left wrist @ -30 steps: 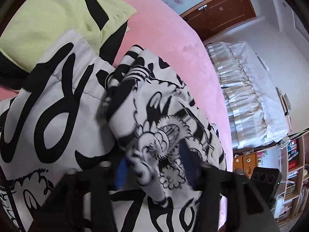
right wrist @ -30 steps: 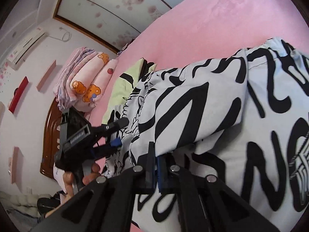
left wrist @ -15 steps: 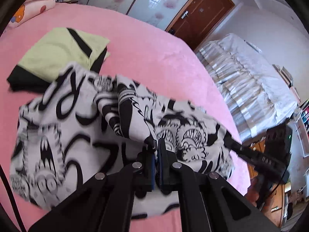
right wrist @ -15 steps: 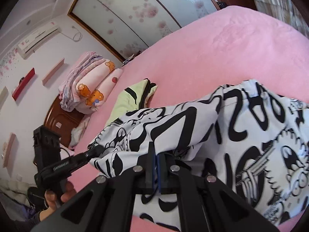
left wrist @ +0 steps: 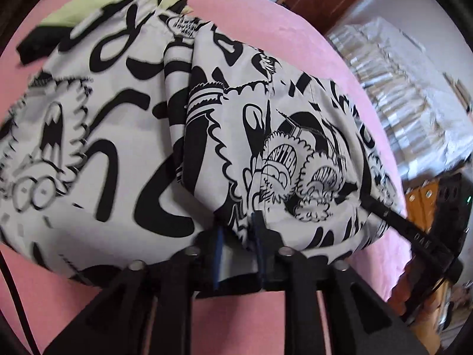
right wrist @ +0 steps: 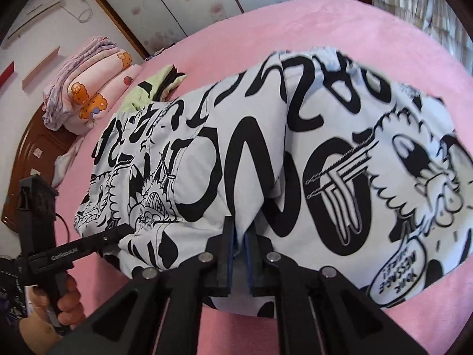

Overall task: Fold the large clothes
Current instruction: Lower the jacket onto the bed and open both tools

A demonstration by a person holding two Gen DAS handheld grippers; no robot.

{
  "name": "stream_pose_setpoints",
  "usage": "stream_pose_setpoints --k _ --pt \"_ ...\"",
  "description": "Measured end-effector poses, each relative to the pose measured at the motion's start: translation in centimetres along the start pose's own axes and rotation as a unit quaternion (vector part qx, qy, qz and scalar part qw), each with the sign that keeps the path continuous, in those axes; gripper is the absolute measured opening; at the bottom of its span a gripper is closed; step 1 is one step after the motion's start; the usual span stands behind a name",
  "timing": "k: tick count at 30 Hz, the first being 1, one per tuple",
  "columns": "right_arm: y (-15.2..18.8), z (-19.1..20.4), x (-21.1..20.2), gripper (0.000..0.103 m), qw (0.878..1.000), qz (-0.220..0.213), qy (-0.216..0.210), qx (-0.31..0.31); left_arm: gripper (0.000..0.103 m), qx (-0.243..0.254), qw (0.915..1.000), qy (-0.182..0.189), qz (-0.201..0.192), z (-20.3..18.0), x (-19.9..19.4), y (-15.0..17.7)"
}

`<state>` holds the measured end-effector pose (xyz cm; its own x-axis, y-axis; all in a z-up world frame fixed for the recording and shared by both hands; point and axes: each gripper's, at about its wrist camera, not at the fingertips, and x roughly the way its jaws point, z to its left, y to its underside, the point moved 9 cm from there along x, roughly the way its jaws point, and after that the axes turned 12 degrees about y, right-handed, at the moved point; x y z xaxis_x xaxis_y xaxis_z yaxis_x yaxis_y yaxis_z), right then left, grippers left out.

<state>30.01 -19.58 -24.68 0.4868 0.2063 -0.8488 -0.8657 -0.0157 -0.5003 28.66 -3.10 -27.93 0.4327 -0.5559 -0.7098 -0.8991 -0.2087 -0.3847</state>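
Garment: white with black cartoon print [left wrist: 165,136], lying folded over itself on the pink bedspread [right wrist: 369,29], top layer doubled across the lower one.
Left gripper [left wrist: 238,233]: at the garment's near edge; jaws have just been opening, now a narrow gap with the top layer's hem between the pads.
Right gripper [right wrist: 239,238]: also at the near edge, jaws just opening, a slim gap with cloth between.
Beyond the garment: yellow-green and black clothing [left wrist: 88,3] touching its far edge.
Farther still: rolled pink bedding [right wrist: 88,88].
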Motion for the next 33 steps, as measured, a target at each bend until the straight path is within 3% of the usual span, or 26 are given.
stream_pose_setpoints --k 4,6,8,9,10,11,15,18,19,21,23,27,33 --pt "-1.4 -0.3 -2.7 0.032 0.998 -0.039 0.053 -0.007 0.046 0.042 0.9988 -0.019 -0.018 -1.0 -3.9 -0.7" --pt "-2.1 -0.4 -4.4 0.039 0.993 -0.080 0.082 -0.014 0.046 0.056 0.9969 -0.028 -0.048 -1.4 -5.7 -2.0" --pt "-3.0 1.1 -5.4 0.039 0.990 -0.114 0.080 -0.024 0.046 0.067 0.9941 -0.033 -0.079 -1.9 -6.7 -4.0" --pt "-3.4 1.6 -5.4 0.039 0.990 -0.120 0.069 -0.029 0.040 0.069 0.9935 -0.027 -0.086 -2.5 -6.3 -5.1" --pt "-3.9 2.8 -5.0 0.039 0.991 -0.119 0.050 -0.034 0.020 0.068 0.9933 -0.023 -0.090 -2.7 -6.0 -5.9" --pt "-4.3 3.8 -4.4 0.039 0.993 -0.112 0.034 -0.034 0.011 0.066 0.9936 -0.018 -0.090 -3.1 -5.4 -6.8" --pt "-5.9 7.7 -0.4 0.038 0.996 -0.081 -0.015 -0.027 0.008 0.079 0.9916 -0.003 -0.103 -4.2 -2.6 -9.0" --pt "-5.5 8.5 2.9 0.038 0.998 -0.045 -0.020 -0.031 0.008 0.077 0.9936 -0.029 -0.077 -3.3 0.7 -9.1" --pt "-5.1 8.1 3.9 0.037 0.999 -0.033 -0.014 -0.034 0.008 0.068 0.9945 -0.053 -0.059 -2.1 2.0 -8.7" --pt "-4.7 6.3 4.5 0.017 0.999 -0.026 0.002 -0.035 0.005 0.041 0.9950 -0.086 -0.030 0.3 3.4 -7.7" --pt "-4.2 4.0 4.5 0.001 0.999 -0.025 0.022 -0.027 0.005 0.019 0.9972 -0.067 -0.028 1.8 3.3 -6.8" --pt "-2.7 -0.1 3.4 0.000 0.999 -0.032 0.029 -0.019 0.005 0.021 0.9978 -0.054 -0.031 2.5 2.1 -5.6" --pt "-1.5 -1.1 2.3 0.000 0.998 -0.034 0.052 -0.009 0.005 0.045 0.9948 -0.085 -0.034 2.2 1.8 -4.9"
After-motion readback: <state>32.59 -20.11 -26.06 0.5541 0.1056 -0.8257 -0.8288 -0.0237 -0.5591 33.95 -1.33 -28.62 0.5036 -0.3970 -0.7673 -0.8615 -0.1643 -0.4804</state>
